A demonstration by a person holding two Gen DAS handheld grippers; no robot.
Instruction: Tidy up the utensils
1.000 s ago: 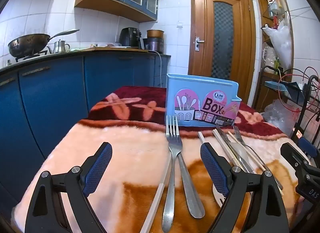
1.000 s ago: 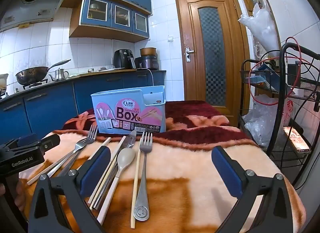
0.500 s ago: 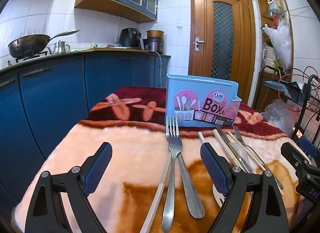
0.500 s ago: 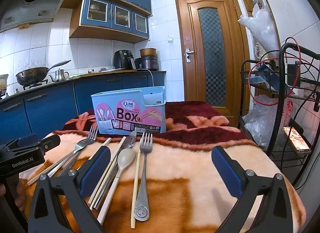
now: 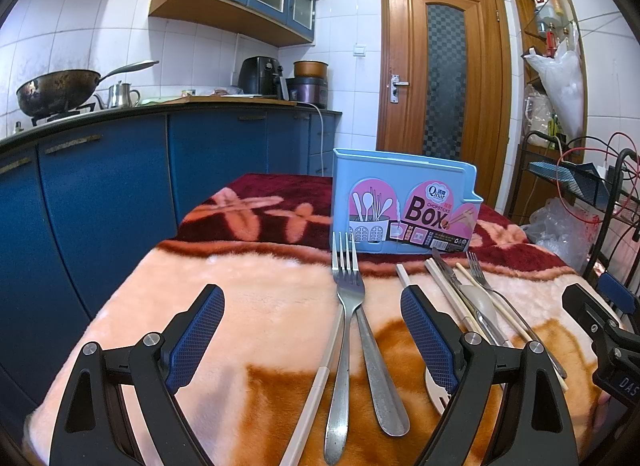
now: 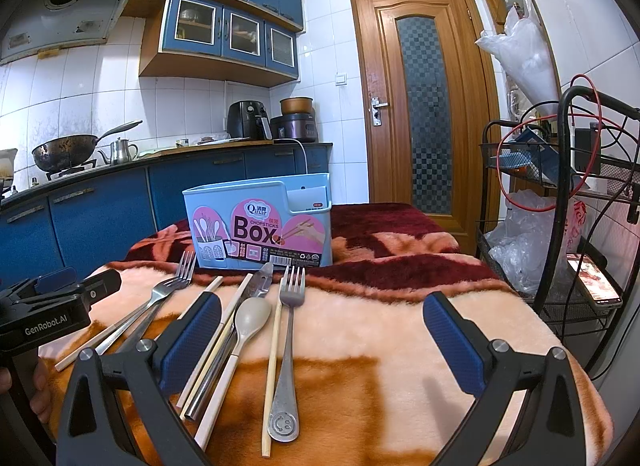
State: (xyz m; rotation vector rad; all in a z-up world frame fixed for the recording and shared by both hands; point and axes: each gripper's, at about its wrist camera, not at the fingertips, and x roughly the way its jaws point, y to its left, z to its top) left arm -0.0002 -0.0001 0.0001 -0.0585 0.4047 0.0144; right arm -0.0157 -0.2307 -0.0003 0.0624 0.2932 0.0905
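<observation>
A light-blue utensil box (image 5: 404, 205) (image 6: 260, 221) stands upright on the blanket-covered table (image 5: 260, 306). Before it lie loose utensils. In the left wrist view a steel fork (image 5: 346, 330) lies beside a steel handle (image 5: 376, 374) and a pale chopstick (image 5: 320, 382). These lie between the fingers of my open left gripper (image 5: 314, 326), which hovers above them. In the right wrist view a fork with a smiley handle (image 6: 286, 354), a beige spoon (image 6: 248, 322), chopsticks (image 6: 273, 354) and a knife (image 6: 262, 276) lie ahead. My right gripper (image 6: 322, 330) is open over them, holding nothing.
Blue kitchen cabinets (image 5: 100, 193) with a wok (image 5: 56, 89) run along the left. A wooden door (image 5: 444, 81) stands behind the table. A black wire rack (image 6: 560, 225) with bags and cables is close on the right. The blanket right of the smiley fork (image 6: 400, 346) is bare.
</observation>
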